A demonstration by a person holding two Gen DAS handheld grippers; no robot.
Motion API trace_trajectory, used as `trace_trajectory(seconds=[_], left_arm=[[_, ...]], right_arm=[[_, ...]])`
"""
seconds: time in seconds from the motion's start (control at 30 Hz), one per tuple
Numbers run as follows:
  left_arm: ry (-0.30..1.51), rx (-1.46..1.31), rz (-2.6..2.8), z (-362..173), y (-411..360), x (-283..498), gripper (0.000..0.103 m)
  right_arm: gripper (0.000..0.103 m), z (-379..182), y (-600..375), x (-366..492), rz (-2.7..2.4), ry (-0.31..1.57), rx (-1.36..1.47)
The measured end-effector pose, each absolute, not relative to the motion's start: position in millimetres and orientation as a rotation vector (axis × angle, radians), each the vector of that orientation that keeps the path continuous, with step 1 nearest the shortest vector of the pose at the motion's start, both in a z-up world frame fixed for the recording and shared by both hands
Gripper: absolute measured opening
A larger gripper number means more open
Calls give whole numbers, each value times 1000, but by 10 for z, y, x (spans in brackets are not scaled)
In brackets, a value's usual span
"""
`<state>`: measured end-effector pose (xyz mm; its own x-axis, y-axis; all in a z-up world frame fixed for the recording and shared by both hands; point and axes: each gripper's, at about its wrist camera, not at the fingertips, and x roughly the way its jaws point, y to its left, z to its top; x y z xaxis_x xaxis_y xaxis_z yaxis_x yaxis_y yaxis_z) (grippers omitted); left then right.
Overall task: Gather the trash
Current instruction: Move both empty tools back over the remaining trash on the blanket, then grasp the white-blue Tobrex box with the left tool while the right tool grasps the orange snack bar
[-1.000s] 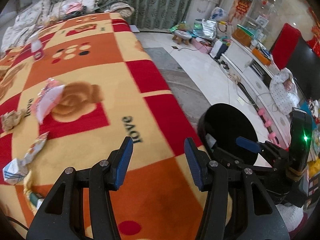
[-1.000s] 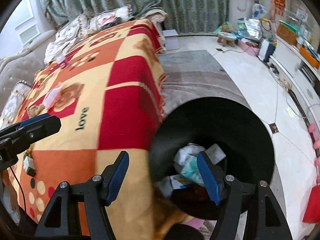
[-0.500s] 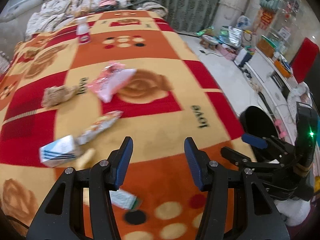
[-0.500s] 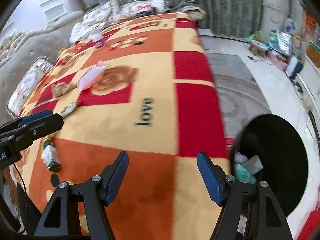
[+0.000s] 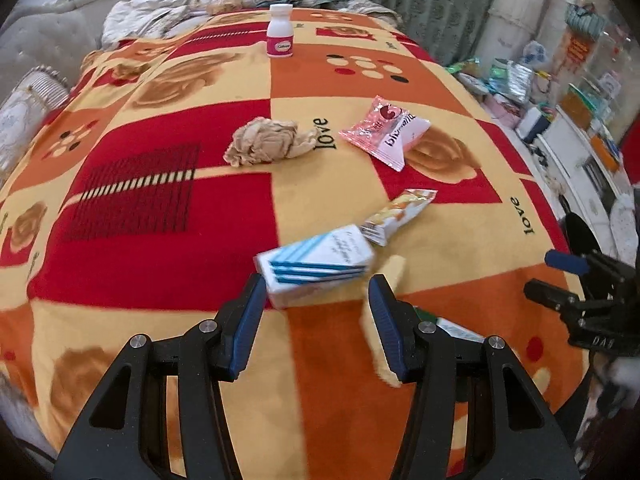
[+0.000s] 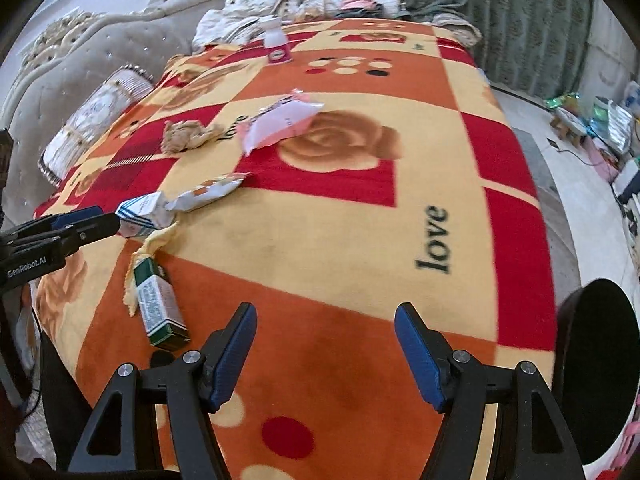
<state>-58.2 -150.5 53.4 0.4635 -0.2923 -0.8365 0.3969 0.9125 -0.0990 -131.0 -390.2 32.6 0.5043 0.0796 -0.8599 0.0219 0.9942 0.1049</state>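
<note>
While the blue-striped white carton (image 5: 316,264) lies on the patterned blanket (image 5: 160,240) just ahead of the left gripper (image 5: 316,316), long axis crosswise to its spread, empty fingers, the right gripper (image 6: 324,354), likewise spread and empty, hangs farther off, nearer the black bin (image 6: 600,380).

A lived-in home living room, patterned blanket (image 6: 360,240) over a table, tufted sofa (image 6: 60,80) behind it, curtains (image 6: 500,8) beyond, cluttered floor beside
</note>
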Motion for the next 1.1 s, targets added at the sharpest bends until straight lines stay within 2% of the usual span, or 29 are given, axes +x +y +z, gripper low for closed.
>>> trace_trajectory(seconds=[0.13, 0.4, 0.7, 0.77, 0.87, 1.1], left_arm=[[971, 173, -510, 503, -1457, -456, 59], [959, 429, -566, 301, -1736, -378, 59], [996, 297, -545, 295, -1649, -145, 58], [1004, 254, -516, 296, -1580, -91, 49], [1040, 197, -468, 250, -1444, -7, 38], [1047, 101, -509, 241, -1308, 19, 36]], right_arm=[[69, 300, -3817, -1229, 47, 1056, 101], [69, 252, -3695, -1074, 63, 1086, 88], [72, 247, -3477, -725, 139, 1077, 108], [79, 259, -3387, -596, 172, 1063, 108], [80, 247, -3292, -425, 203, 1052, 99], [85, 138, -3055, -97, 285, 1050, -4]])
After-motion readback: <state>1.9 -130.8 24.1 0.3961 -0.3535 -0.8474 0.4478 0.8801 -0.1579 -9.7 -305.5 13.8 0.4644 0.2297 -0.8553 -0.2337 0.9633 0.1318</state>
